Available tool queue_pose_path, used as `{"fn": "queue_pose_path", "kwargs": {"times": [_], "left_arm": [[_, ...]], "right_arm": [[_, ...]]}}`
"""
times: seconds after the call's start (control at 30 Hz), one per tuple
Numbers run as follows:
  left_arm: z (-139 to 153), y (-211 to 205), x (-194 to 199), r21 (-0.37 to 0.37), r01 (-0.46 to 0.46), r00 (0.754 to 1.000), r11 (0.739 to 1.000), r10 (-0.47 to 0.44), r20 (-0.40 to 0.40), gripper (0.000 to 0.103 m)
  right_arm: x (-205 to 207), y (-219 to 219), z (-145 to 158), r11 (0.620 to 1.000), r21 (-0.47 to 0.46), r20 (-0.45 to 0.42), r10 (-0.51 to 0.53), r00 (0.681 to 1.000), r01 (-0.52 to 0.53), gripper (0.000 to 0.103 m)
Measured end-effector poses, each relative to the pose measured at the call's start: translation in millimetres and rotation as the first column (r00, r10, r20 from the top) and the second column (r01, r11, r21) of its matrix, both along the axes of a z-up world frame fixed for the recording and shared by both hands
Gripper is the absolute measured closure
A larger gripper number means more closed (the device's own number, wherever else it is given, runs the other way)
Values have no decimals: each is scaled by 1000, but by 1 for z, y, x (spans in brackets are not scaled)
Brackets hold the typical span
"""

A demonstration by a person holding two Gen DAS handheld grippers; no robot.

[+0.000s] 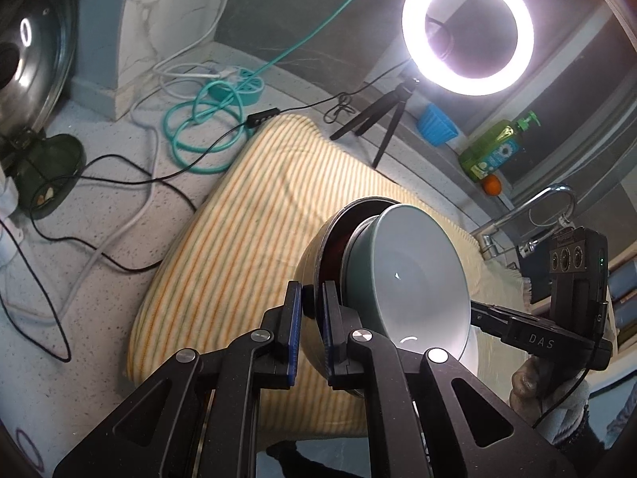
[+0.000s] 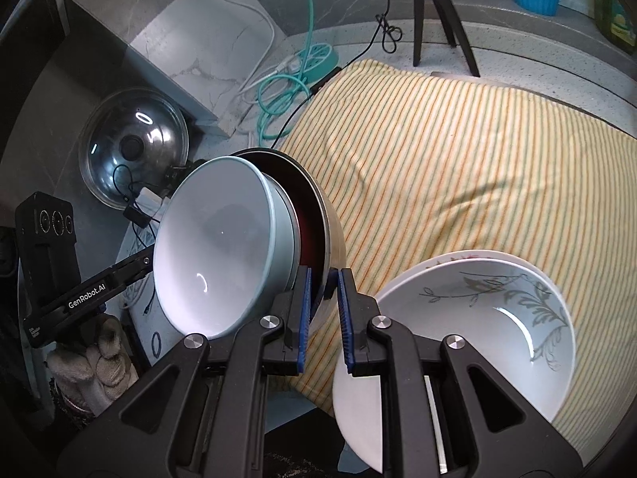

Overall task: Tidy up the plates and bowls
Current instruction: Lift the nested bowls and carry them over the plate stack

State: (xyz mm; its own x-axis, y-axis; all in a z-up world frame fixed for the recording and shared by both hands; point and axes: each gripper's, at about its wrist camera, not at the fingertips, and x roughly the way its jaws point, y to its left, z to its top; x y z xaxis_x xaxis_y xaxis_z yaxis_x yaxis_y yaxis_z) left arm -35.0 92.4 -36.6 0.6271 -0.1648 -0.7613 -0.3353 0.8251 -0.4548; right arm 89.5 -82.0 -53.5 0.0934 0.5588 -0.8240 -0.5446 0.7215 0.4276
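- Bowls nest as a stack: in the left wrist view a teal bowl (image 1: 410, 275) sits inside a steel bowl (image 1: 318, 247), tilted above the striped towel (image 1: 239, 219); the left tool (image 1: 309, 302) is clamped on the steel rim.
- Right wrist view: the right tool (image 2: 323, 298) clamps the same rim's opposite side; keep both hands level so the inner bowl stays seated.
- A floral bowl (image 2: 497, 318) rests on white plates (image 2: 358, 406), near right.

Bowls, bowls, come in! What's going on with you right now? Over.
Left gripper and right gripper shut on steel bowl rim. Blue bowl nested inside, stack off the towel. White bowl near right gripper.
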Motion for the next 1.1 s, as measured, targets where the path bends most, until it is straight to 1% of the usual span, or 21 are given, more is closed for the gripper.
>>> {"fn": "queue_pose_path", "kwargs": {"times": [0.23, 0.5, 0.83, 1.1], "left_arm": [[11, -22, 11, -1, 60, 998, 998, -60, 29, 97], [14, -53, 27, -12, 142, 989, 990, -142, 40, 97], [6, -96, 43, -34, 235, 972, 971, -234, 21, 97], [-5, -117, 45, -47, 275, 961, 960, -276, -11, 97]], "right_arm": [[-3, -30, 17, 998, 14, 21, -59, 998, 58, 88], [-7, -73, 23, 990, 17, 27, -139, 990, 139, 88], [-16, -125, 16, 974, -8, 12, -227, 974, 227, 88], [-22, -149, 4, 966, -28, -18, -258, 966, 258, 88]]}}
